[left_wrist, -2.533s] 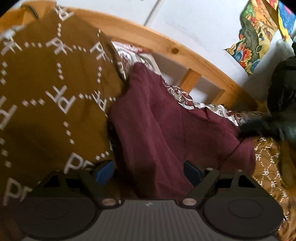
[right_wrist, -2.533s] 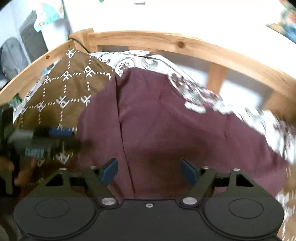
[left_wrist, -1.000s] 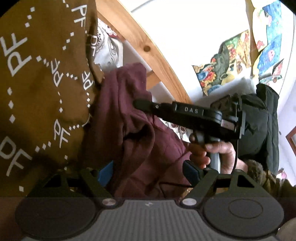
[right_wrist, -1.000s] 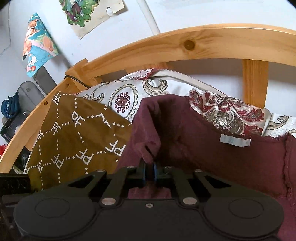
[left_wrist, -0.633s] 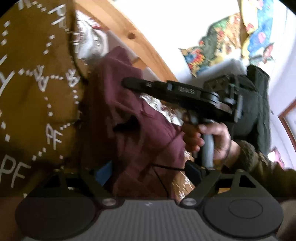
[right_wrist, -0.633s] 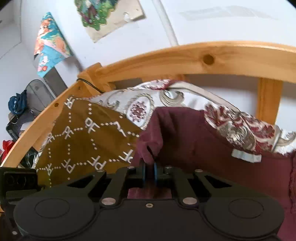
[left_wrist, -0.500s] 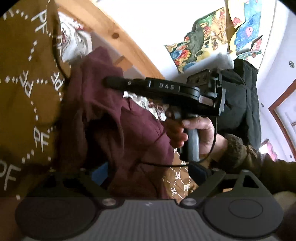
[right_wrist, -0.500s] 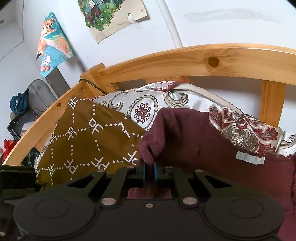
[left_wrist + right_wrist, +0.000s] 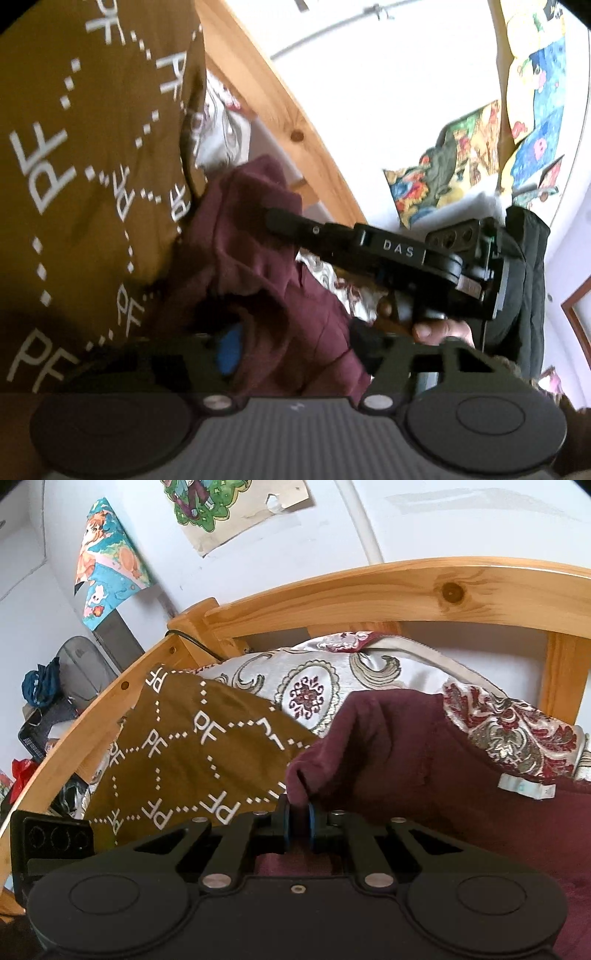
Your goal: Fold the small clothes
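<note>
Since the earlier frames your right gripper (image 9: 298, 825) has clamped and lifted a corner of the maroon garment (image 9: 424, 775). Your left gripper (image 9: 295, 354), spread wide, straddles its lower bunched edge, nearest.

Bright daylight, overexposed wall, fisheye-warped edges, slight blur.

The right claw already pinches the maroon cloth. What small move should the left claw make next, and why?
Probably the left claw should close on the maroon garment between its fingers. The right claw is shut on a bunched corner of that garment, while the left one is open with cloth lying between its blue pad and the other finger. A second hold would let the person spread it for folding.
</note>
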`<state>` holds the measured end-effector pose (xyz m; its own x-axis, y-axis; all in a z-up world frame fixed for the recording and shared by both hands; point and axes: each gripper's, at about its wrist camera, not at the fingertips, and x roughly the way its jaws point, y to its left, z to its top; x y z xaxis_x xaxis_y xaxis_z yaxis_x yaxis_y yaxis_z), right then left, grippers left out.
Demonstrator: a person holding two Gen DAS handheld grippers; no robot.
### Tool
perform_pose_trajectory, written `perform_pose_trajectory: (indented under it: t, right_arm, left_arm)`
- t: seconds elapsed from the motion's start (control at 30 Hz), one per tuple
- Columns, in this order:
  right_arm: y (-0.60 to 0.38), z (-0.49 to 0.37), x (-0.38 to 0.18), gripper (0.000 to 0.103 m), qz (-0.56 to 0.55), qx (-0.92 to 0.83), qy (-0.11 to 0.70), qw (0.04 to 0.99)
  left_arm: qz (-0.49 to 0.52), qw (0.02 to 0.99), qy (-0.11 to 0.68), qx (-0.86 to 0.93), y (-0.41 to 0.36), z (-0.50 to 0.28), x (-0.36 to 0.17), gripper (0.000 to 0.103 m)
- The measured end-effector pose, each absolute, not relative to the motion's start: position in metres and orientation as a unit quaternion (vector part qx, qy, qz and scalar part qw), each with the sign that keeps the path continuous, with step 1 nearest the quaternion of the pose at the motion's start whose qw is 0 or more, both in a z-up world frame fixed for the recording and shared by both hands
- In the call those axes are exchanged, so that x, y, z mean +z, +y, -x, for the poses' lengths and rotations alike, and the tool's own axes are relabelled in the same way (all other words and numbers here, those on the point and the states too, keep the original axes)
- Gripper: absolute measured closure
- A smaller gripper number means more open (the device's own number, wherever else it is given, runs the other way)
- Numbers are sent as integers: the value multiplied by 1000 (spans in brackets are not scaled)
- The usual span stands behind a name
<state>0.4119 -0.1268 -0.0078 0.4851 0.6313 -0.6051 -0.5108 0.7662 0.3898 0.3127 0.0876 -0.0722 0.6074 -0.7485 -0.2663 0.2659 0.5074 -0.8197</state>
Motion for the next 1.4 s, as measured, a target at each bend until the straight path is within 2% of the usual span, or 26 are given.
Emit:
perform_pose_trajectory:
  t: [0.03,0.07,0.1,0.23,0.27,0.33,0.37,0.47,0.53,0.6,0.63,0.7,0.8,1.0,1.23,1.3,1.33,1.4]
  right_arm:
    - [-125,-412,-7,90,-79,332,383,858]
    - [-122,-412,-5,90,-79,332,382,859]
    - [-122,-411,-6,90,-79,331,382,859]
    - [-111,-411,0,90,-73,335,374,862]
    - [-109,-410,1,90,-70,336,372,862]
    - [-105,-410,2,90,-67,337,371,863]
    - [-104,-410,2,90,-67,338,371,863]
    - [-104,-410,2,90,-71,337,371,862]
    - [-106,-409,2,90,-73,337,370,862]
    - [-108,-409,2,90,-73,337,370,863]
    - [-109,-408,2,90,-71,337,370,863]
    - [-112,-408,1,90,-70,336,370,863]
    - [-116,-408,0,90,-71,333,369,865]
    - [-105,-415,12,95,-66,349,327,876]
    - [-47,-437,14,95,-15,360,309,880]
    - [-38,-442,5,92,-10,350,323,879]
    - [-37,-444,2,86,-13,345,329,879]
    - [-44,-445,-2,78,-24,339,333,879]
  left_arm:
    - [383,814,314,-304,88,-313,-71,64]
    - [380,818,314,-295,88,-313,-70,77]
    - [377,821,316,-289,88,-313,-70,84]
    - [367,823,332,-277,86,-316,-71,84]
    - [366,821,339,-276,85,-318,-72,80]
    - [365,823,350,-260,83,-320,-75,55]
    - [362,825,355,-250,83,-321,-77,36]
    - [353,832,353,-243,81,-319,-81,35]
    - [351,834,351,-242,81,-319,-82,45]
    - [352,836,350,-235,83,-319,-83,70]
    - [351,837,350,-230,84,-319,-83,74]
    - [352,844,339,-219,86,-316,-81,91]
    - [330,879,289,-189,86,-302,-67,94]
    - [315,915,228,-106,95,-285,-51,94]
    - [305,911,273,-42,101,-296,-62,91]
    - [303,911,278,-42,101,-297,-62,87]
    - [299,912,278,-40,100,-297,-60,85]
    - [289,916,277,-36,97,-296,-57,72]
